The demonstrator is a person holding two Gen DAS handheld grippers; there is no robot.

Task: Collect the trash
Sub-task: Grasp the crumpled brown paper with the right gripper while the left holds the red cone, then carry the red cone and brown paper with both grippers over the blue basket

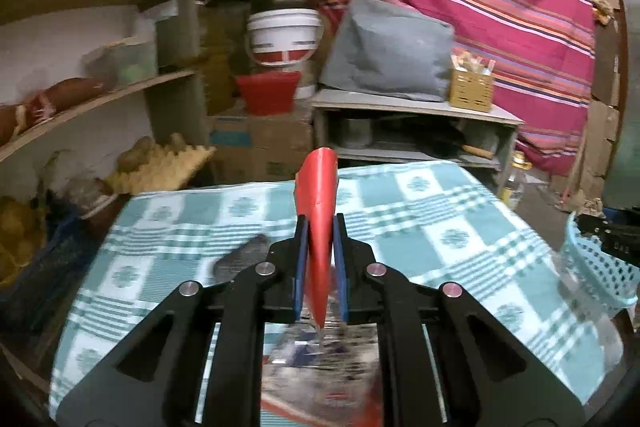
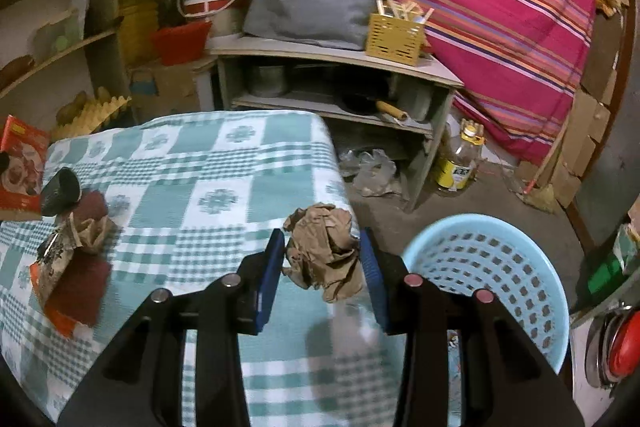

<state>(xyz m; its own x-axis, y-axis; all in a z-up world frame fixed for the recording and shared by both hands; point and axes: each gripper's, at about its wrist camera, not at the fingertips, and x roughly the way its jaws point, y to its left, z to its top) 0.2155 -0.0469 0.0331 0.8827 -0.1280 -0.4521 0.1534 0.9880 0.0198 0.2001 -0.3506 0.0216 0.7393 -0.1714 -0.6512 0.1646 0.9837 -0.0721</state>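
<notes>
left tongs (image 1: 320, 239) pinch red wrapper (image 1: 318, 203) | right tongs (image 2: 322, 259) grip paper wad (image 2: 324, 251) | checked tablecloth (image 2: 200, 163)

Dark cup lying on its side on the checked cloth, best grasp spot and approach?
Take the dark cup across its body near the rim, coming from above with one finger on each curved flank. It lies tipped, mouth toward the table's left edge, so the rim is hard to pinch. Crumpled scraps touch its near side; approach from the far side, probably clear.
</notes>
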